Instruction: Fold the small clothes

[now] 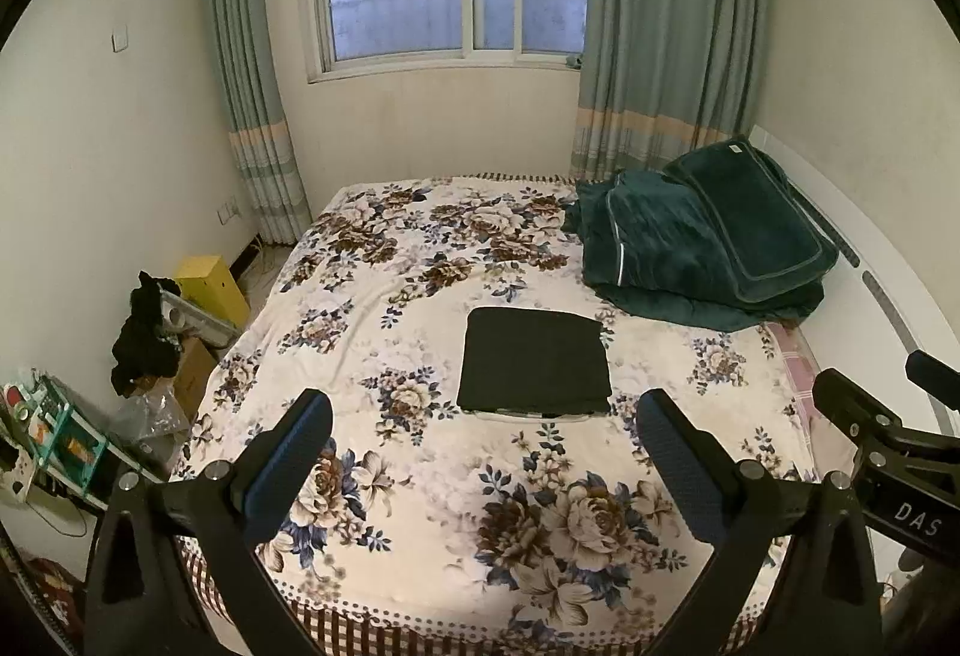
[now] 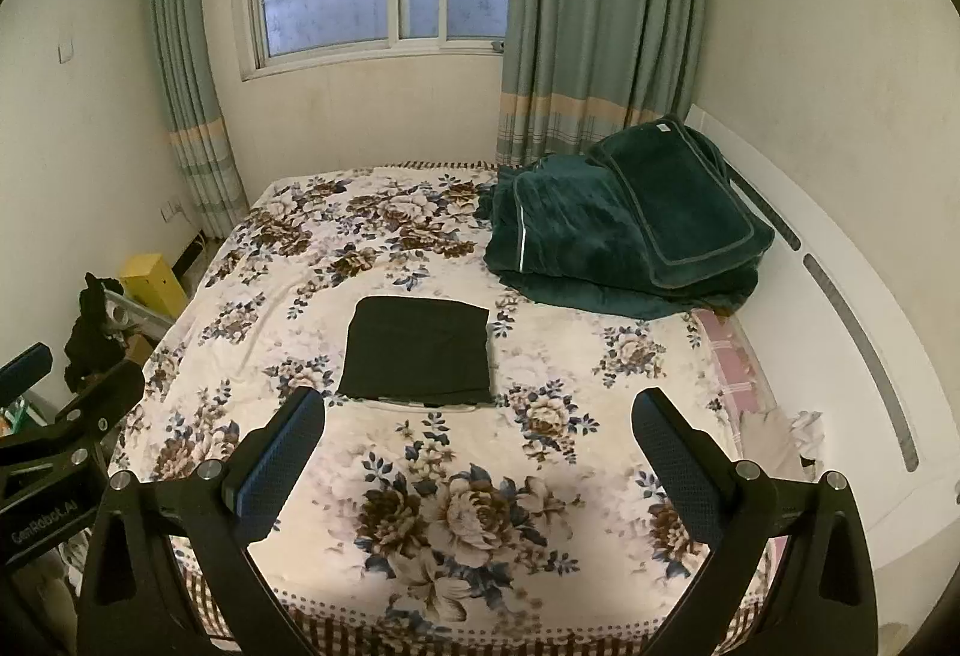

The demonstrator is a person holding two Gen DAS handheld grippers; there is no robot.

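A small black garment (image 1: 534, 362) lies folded into a neat rectangle in the middle of the floral bedspread (image 1: 420, 476), with a white edge showing at its near side. It also shows in the right wrist view (image 2: 420, 350). My left gripper (image 1: 486, 416) is open and empty, held above the near part of the bed, short of the garment. My right gripper (image 2: 480, 416) is open and empty too, at about the same distance and to the right of the garment. The right gripper's body shows at the right edge of the left wrist view (image 1: 888, 452).
A dark green quilt and pillow (image 1: 708, 248) are piled at the bed's far right by the white headboard (image 2: 840, 296). Left of the bed stand a yellow box (image 1: 210, 284), black clothes (image 1: 144, 332) and cluttered shelves. A window and curtains are behind.
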